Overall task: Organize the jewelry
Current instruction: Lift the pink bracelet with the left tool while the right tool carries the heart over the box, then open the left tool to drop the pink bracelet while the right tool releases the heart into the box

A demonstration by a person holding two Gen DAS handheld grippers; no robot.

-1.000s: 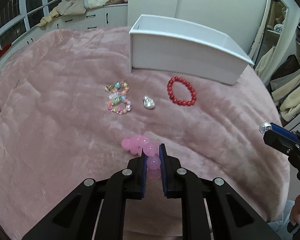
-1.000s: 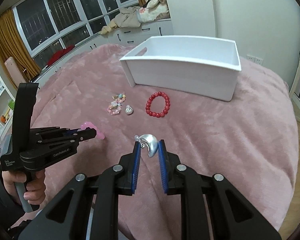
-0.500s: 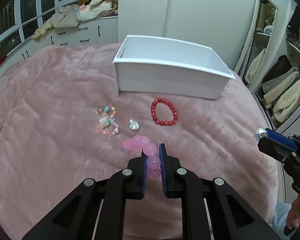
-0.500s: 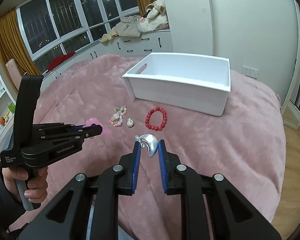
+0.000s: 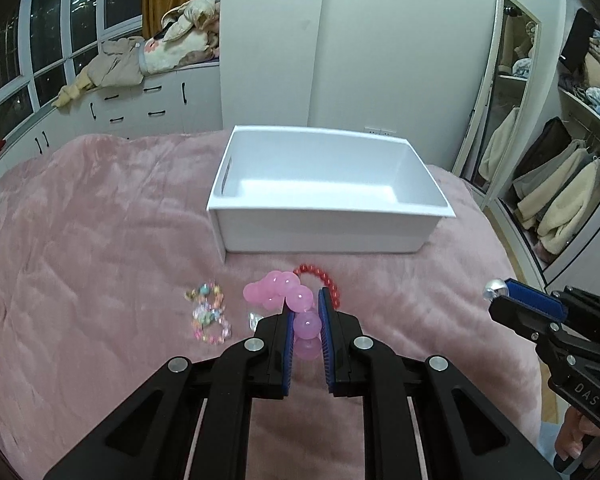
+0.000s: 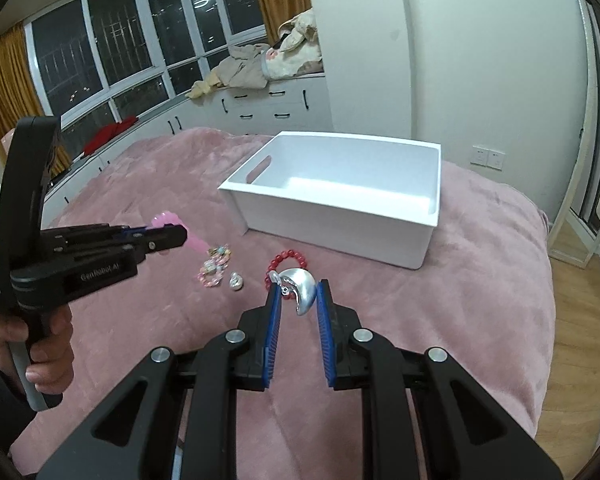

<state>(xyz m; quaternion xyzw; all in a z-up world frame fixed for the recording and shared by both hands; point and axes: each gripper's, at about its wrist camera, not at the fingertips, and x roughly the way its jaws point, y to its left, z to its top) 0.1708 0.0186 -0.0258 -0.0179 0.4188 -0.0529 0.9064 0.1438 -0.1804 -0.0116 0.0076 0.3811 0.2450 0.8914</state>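
My left gripper [image 5: 305,303] is shut on a pink bead bracelet [image 5: 278,292], held above the pink blanket; it also shows from the side in the right wrist view [image 6: 180,236]. My right gripper [image 6: 298,286] is shut on a silver earring [image 6: 300,288], and its tip shows at the right of the left wrist view [image 5: 496,294]. An empty white box [image 5: 328,224] sits ahead on the bed. On the blanket before it lie a red bead bracelet [image 6: 290,260], a pastel bead bracelet [image 5: 208,310] and a small silver piece [image 6: 236,282].
The pink blanket [image 5: 80,248] covers the whole bed; its edge drops to a wooden floor [image 6: 580,300] on the right. White drawers [image 5: 140,108] with piled clothes stand behind, and a mirror and open wardrobe [image 5: 560,168] stand at the right. A hand [image 6: 32,352] holds the left gripper's handle.
Both grippers have risen with their pieces still held. The white box now shows its inside, and the jewelry on the blanket sits lower and closer to the fingertips in both views.
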